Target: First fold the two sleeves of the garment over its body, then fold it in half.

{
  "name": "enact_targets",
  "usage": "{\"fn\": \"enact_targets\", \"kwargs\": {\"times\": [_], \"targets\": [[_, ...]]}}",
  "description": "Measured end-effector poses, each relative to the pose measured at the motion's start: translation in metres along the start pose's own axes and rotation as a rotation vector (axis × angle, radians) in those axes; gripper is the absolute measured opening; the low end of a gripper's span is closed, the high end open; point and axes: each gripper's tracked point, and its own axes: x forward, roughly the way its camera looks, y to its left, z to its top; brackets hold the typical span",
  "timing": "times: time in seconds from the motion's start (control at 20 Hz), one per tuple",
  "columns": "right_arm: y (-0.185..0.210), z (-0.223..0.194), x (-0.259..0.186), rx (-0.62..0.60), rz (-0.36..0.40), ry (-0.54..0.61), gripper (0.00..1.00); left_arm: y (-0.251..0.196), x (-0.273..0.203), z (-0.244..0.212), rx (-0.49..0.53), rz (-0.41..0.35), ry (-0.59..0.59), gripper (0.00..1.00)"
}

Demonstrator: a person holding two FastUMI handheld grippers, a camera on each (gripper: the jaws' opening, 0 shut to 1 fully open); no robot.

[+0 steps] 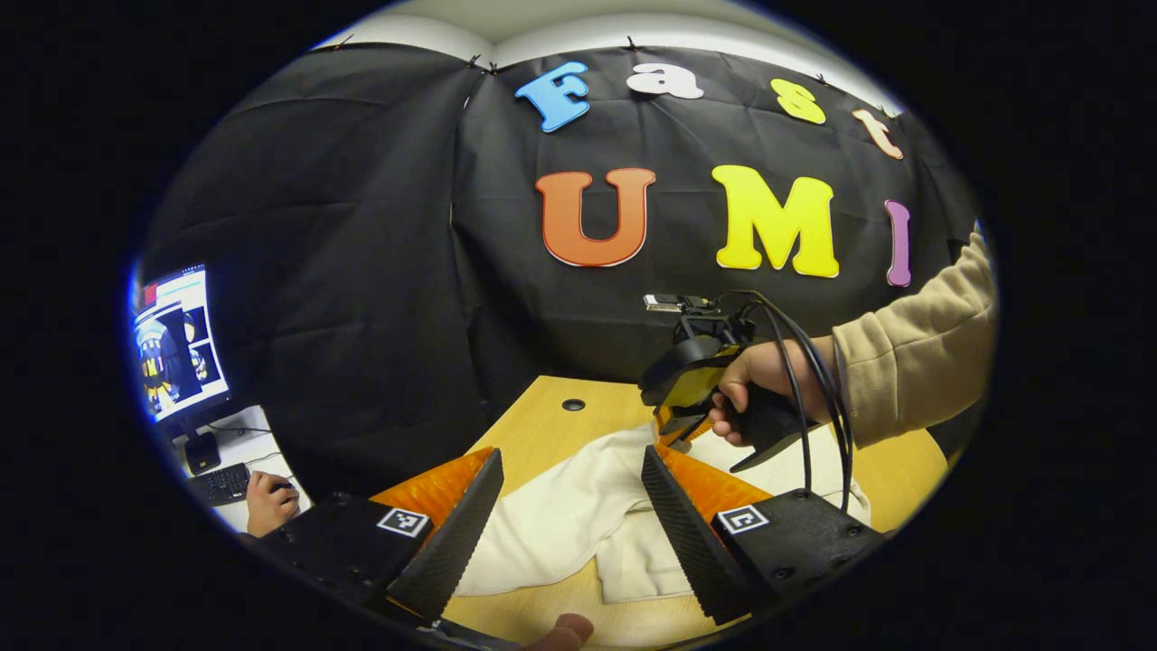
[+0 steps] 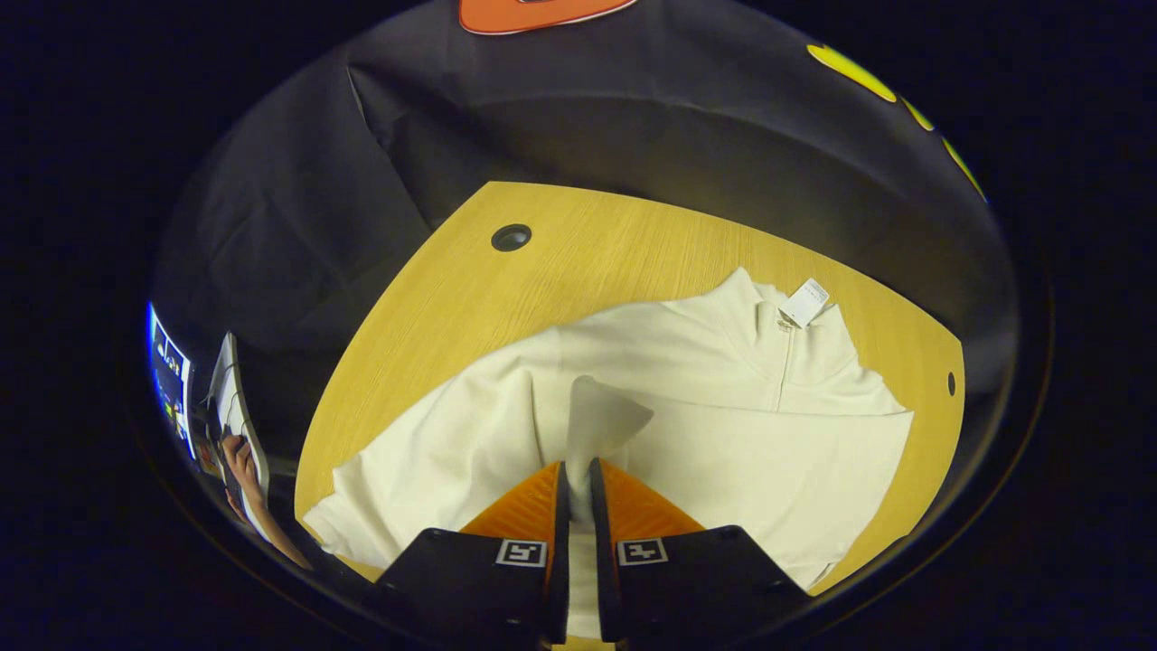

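Right gripper (image 2: 579, 479) pinches a sleeve (image 2: 597, 420) of the cream pullover (image 2: 723, 434) at lower centre, lifting it to fold; left gripper (image 1: 569, 506) fingers gape wide above the wooden desk (image 2: 560, 271).

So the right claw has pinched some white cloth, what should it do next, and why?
Probably carry it across and lay it on the body: the right gripper is shut on a lifted sleeve of the white garment, while the left gripper is open, holding nothing.
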Motion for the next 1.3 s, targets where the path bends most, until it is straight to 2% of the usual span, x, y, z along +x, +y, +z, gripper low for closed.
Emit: {"fn": "enact_targets", "kwargs": {"times": [0.1,0.15,0.2,0.25,0.35,0.55,0.6,0.7,0.8,0.85,0.9,0.95,1.15,1.2,1.3], "targets": [[0.016,-0.001,-0.007,0.025,0.063,0.003,0.25,0.005,0.000,-0.004,0.004,0.003,0.003,0.99],[0.013,-0.003,-0.010,0.002,0.050,0.002,0.40,0.007,0.001,-0.006,0.010,0.004,0.004,0.99],[0.010,-0.003,-0.014,-0.027,0.043,-0.009,0.46,0.010,0.004,-0.009,0.015,0.010,0.008,0.99],[0.011,-0.004,-0.019,-0.047,0.041,-0.021,0.72,0.014,0.005,-0.013,0.017,0.017,0.015,0.99],[0.012,-0.004,-0.031,-0.052,0.039,-0.046,0.97,0.022,0.005,-0.019,0.019,0.041,0.033,1.00],[0.011,-0.008,-0.062,-0.047,0.077,-0.074,0.96,0.054,0.013,-0.037,0.025,0.136,0.063,1.00],[0.010,-0.013,-0.069,-0.047,0.091,-0.074,0.93,0.061,0.015,-0.042,0.025,0.151,0.073,1.00],[0.003,-0.025,-0.085,-0.046,0.114,-0.076,0.96,0.077,0.019,-0.055,-0.011,0.179,0.100,1.00],[-0.019,-0.036,-0.094,-0.060,0.089,-0.082,0.96,0.101,0.024,-0.075,-0.047,0.231,0.140,1.00],[-0.032,-0.041,-0.097,-0.061,0.068,-0.086,0.92,0.113,0.025,-0.087,-0.058,0.262,0.166,1.00],[-0.043,-0.048,-0.099,-0.059,0.053,-0.088,0.97,0.125,0.026,-0.101,-0.067,0.288,0.197,1.00],[-0.053,-0.055,-0.100,-0.048,0.043,-0.086,0.92,0.134,0.026,-0.112,-0.075,0.311,0.223,0.99],[-0.082,-0.092,-0.087,0.022,0.008,-0.019,0.93,0.163,0.024,-0.149,-0.104,0.391,0.318,1.00],[-0.086,-0.100,-0.085,0.033,0.003,-0.008,0.97,0.168,0.022,-0.159,-0.126,0.412,0.343,1.00],[-0.090,-0.116,-0.082,0.039,0.000,0.018,0.93,0.172,0.021,-0.176,-0.186,0.437,0.404,1.00]]}}
